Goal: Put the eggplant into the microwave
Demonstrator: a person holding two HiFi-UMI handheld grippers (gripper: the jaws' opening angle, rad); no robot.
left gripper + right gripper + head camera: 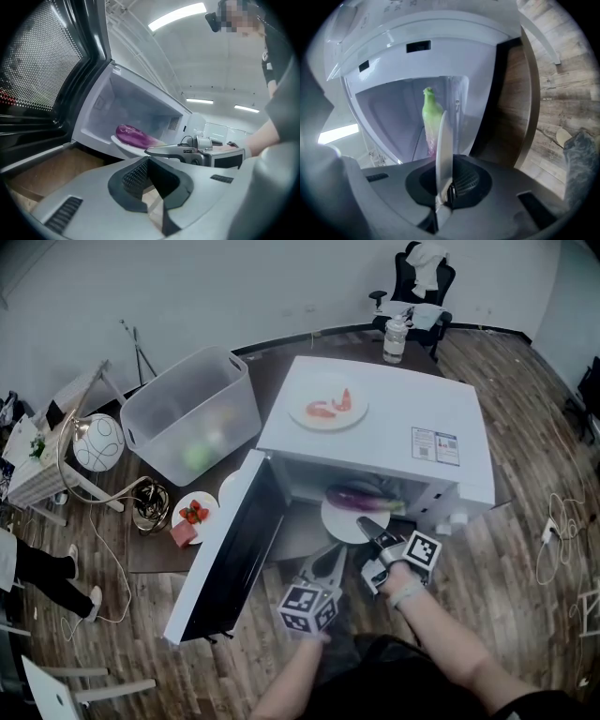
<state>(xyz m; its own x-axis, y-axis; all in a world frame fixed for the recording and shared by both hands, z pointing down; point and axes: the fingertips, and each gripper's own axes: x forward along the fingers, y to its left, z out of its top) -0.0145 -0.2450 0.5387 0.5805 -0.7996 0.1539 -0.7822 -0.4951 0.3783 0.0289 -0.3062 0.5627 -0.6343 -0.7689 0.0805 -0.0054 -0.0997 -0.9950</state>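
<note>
A purple eggplant (356,495) with a green stem lies on a white plate (339,523) at the mouth of the open white microwave (375,409). The microwave's door (234,549) swings out to the left. My right gripper (371,525) is shut on the plate's near rim. In the right gripper view the plate (444,145) runs edge-on between the jaws of that gripper (443,180), with the eggplant (431,117) behind it. My left gripper (334,557) hangs shut and holds nothing, just below the plate in front of the cavity. Its own view (149,161) shows the eggplant (133,136) on the plate (123,143).
On the microwave's top sits a plate of red food (328,409). A clear plastic bin (192,418) stands to the left, with a plate of strawberries (195,512) in front of it. A bottle (396,338) and an office chair (422,277) are behind. A person's legs (42,573) show at far left.
</note>
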